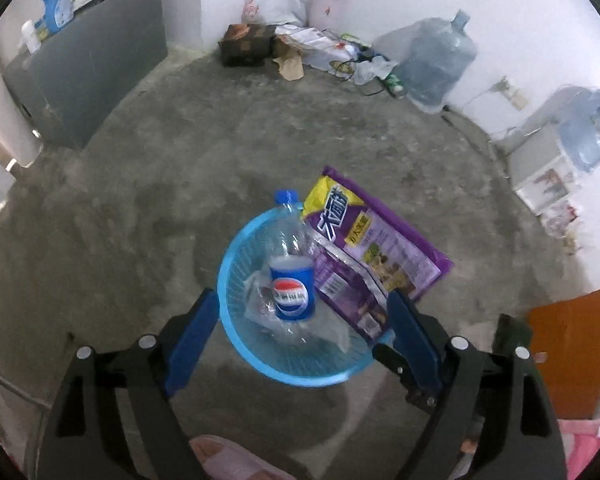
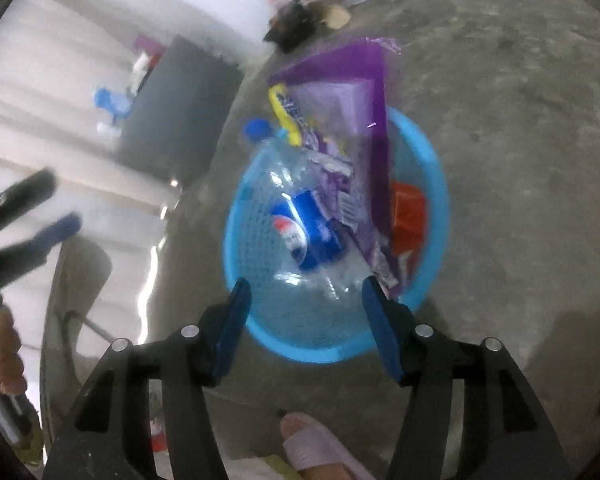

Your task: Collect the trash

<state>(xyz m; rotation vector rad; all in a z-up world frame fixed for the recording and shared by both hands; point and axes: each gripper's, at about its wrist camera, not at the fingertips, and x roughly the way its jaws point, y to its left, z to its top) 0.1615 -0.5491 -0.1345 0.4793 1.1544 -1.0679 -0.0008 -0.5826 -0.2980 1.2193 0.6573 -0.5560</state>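
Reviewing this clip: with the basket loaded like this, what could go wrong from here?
1. The purple snack bag sticks far out over the rim of the blue basket, so it may slide out onto the floor.
2. The plastic bottle leans with its cap past the rim and might roll out if the basket is bumped.
3. Both open tongs, left and right, hang close to the basket and may knock it.

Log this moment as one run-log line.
left gripper: open, empty | right gripper: open, empty | blue basket: holds Pepsi bottle, purple snack bag | floor
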